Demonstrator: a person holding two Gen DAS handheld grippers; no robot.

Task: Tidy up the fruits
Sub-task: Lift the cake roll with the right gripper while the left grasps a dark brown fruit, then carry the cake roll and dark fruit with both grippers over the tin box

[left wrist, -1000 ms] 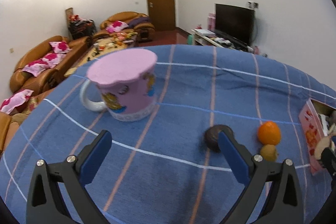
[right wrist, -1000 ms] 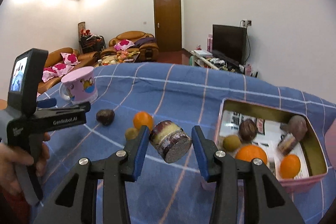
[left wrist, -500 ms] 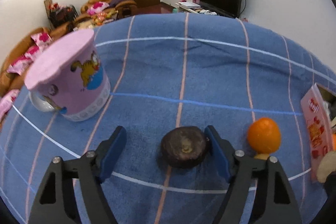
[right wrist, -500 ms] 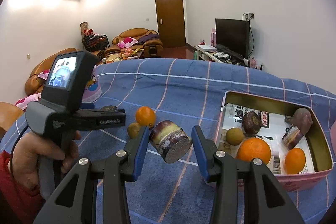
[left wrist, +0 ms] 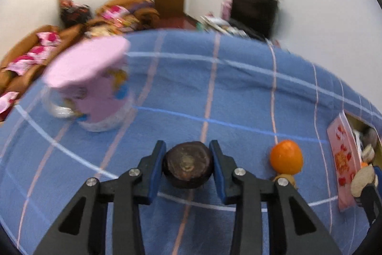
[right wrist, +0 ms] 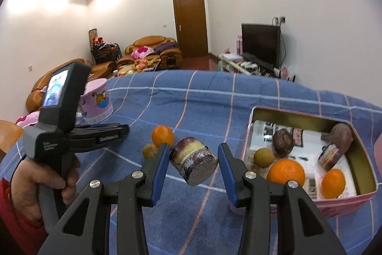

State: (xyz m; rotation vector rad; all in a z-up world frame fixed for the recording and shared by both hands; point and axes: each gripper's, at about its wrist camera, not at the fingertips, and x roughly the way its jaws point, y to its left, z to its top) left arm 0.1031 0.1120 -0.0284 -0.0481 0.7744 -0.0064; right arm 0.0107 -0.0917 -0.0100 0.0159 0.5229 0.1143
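Note:
A dark round fruit [left wrist: 188, 165] sits on the blue checked cloth between the pads of my left gripper [left wrist: 187, 145]. Its jaws are closing and both pads touch the fruit's sides. In the right wrist view the left gripper [right wrist: 117, 129] is held by a hand, and it hides that fruit. My right gripper [right wrist: 193, 147] is shut on a cut purple piece with a yellow band [right wrist: 194, 161], held above the cloth. An orange [left wrist: 286, 157] and a small yellowish-brown fruit [right wrist: 150, 151] lie on the cloth between the two grippers.
A pink tin box [right wrist: 334, 202] at the right holds several fruits, two oranges among them. A pink lidded mug [left wrist: 95, 85] stands at the left back of the cloth. Sofas, a door and a television are beyond the table.
My left gripper swung over to the dark fruit and its jaws came together from wide apart onto it. The right gripper kept still with the purple piece.

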